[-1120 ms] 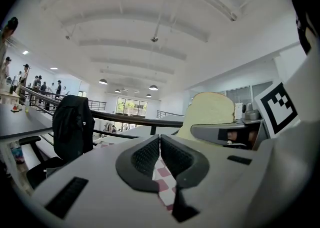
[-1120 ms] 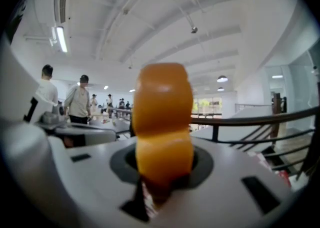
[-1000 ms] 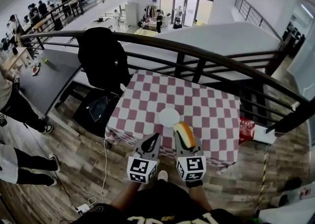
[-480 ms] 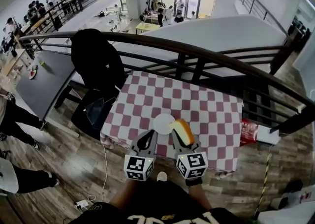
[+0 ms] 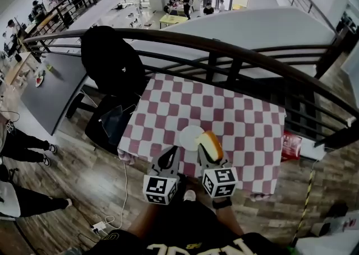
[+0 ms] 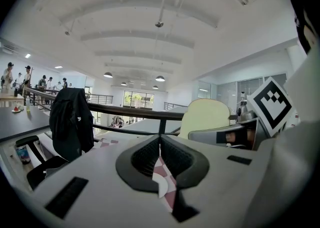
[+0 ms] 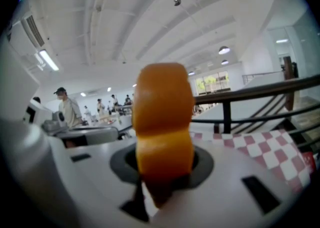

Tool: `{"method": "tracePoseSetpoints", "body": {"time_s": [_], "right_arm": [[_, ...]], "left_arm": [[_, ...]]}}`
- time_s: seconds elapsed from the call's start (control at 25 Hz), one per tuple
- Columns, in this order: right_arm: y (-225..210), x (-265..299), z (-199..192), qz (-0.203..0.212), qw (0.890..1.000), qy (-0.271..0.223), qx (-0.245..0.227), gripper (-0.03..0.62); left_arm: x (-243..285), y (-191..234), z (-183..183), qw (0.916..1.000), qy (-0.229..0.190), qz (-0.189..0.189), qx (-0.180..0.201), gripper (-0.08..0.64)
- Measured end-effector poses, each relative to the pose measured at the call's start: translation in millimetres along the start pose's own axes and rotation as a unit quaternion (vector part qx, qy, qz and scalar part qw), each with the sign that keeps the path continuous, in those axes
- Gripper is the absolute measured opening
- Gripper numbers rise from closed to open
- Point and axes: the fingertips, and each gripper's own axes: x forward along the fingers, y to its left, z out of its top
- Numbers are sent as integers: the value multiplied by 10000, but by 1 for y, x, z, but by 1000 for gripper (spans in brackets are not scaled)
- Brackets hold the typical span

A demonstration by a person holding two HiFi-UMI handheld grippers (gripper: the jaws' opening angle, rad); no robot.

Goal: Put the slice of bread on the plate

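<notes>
Fingers [image 7: 204, 164] of the right gripper [image 5: 206, 152] are clenched on the lower end of the slice of bread [image 5: 211, 144], parted only by its thickness. Slice stands on edge, above the table [image 5: 247, 119] at its near edge, just right of the plate [image 5: 189, 134]. Judged: the upright hold keeps it clear until it is over the plate. Left gripper [image 5: 171, 156]: fingers pressed together, holding nothing, waiting alongside.

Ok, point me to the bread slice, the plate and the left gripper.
slice of bread [image 5: 209, 145], head view, middle of the slice.
plate [image 5: 188, 134], head view, bare white centre.
left gripper [image 5: 174, 151], head view, between its closed fingertips.
</notes>
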Motion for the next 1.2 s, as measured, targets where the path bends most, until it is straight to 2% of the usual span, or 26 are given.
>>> {"method": "tracePoseSetpoints", "body": {"time_s": [0.44,0.68,1.04,1.2], "right_arm": [[-24,46,1,-250,9968,521,-544,97],[-25,74,-27,-61,9904,1235,-617,97],[-40,109,-81,74,9757,2188,-67,97],[-41,124,-126,284,9575,2844,377,97]], "left_arm": [[59,19,8,9995,-22,-302,-91,28],[89,34,-8,9989,188,-369,-210,28],[117,59,-45,9966,664,-365,-310,28],[125,67,-63,9950,874,-359,-336,28]]}}
